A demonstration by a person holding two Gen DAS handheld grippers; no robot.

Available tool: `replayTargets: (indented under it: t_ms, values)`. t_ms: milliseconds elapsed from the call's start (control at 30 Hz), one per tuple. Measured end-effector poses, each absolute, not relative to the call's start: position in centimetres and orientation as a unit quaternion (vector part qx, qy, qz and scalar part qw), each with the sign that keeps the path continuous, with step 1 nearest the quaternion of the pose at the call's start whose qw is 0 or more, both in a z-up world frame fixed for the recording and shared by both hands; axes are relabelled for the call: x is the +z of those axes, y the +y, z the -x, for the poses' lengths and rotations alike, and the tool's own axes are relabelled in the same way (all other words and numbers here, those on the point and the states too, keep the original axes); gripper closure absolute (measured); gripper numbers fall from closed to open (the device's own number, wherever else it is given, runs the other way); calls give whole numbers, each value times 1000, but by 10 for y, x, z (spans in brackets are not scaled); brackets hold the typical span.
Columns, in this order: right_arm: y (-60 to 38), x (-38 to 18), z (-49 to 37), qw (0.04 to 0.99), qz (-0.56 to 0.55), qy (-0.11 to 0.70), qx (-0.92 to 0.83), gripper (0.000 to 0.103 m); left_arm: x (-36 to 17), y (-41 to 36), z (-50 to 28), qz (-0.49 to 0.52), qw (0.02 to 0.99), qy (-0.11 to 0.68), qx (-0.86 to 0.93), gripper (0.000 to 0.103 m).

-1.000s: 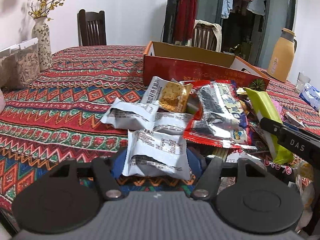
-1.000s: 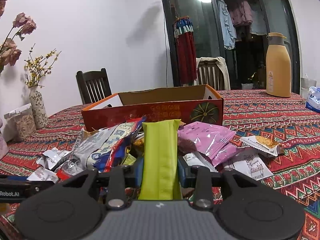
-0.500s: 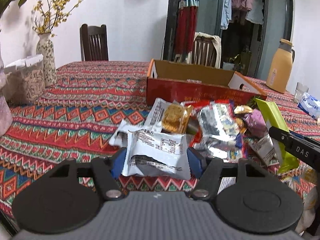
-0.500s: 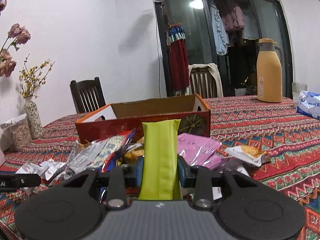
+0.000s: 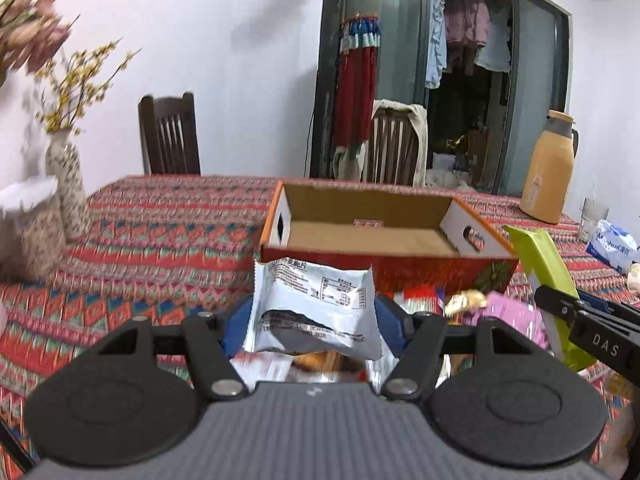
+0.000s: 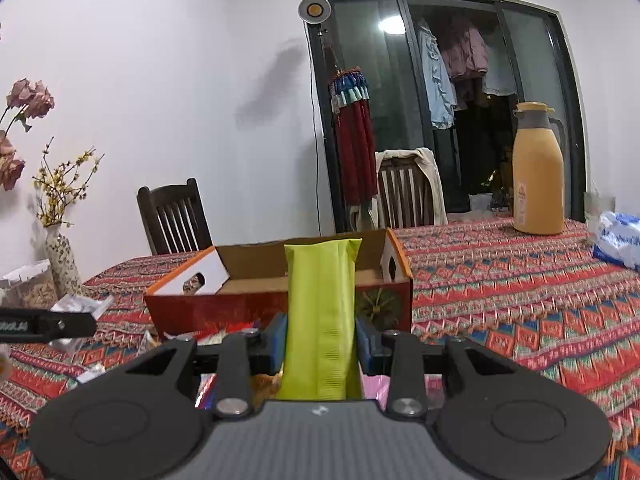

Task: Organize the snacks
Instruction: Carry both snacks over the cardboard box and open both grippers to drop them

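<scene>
A silver-white snack packet (image 5: 316, 304) is held between the blue pads of the left gripper (image 5: 314, 320), whose jaws stand partly apart and are closed on the packet's two side edges. The packet is crinkled foil, printed with dark text and a small table, and a dark torn or folded patch is seen low on its face. It is carried clear of the worktop (image 5: 168, 232), its broad face turned to the camera and its serrated top edge pointed up and away toward the cardboard box (image 5: 372, 236).

A lime-green packet (image 6: 322, 320) is clamped by the right gripper (image 6: 320, 342), whose jaws are nearly closed on it. This packet is a long, narrow, plain pouch with crimped ends. Its long axis is set along the fingers, so that its far end is pointed up and forward toward the box (image 6: 280, 288); in the left wrist view the same packet (image 5: 544, 272) is seen tilted, upper end leaning left toward the box's right corner.

The box is open-topped, red-orange outside and brown inside, with white end flaps. Loose snacks (image 5: 504, 312), among them a pink wrapper, are left on the patterned worktop in front of it.
</scene>
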State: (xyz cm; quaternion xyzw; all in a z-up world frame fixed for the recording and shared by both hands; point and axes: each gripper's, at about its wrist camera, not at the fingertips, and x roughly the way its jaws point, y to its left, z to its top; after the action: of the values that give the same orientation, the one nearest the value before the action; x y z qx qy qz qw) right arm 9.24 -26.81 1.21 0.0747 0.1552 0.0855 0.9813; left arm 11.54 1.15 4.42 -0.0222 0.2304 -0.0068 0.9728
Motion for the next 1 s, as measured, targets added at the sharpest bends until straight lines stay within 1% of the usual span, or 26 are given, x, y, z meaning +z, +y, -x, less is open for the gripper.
replayTargets:
  t_ms: [267,567,733,900,1000]
  values:
    - [-269,45,-140,985,-46,144,86,69,72,-2,-165,16,977,212,-9,36]
    - [-264,67,-221,981,-53,164,92,69,86,-18,-239,22,977,211,-3,36]
    - [-254,61,-265,980,-48,172,93,69,76,-23,-282,18,976,219,7,36]
    - [-249,44,-290,978,-47,184,85,69,50,-6,-308,41,972,229,19,36]
    - [-250,33,-301,974,-49,203,87,69,37,-1,-322,42,966,255,14,36]
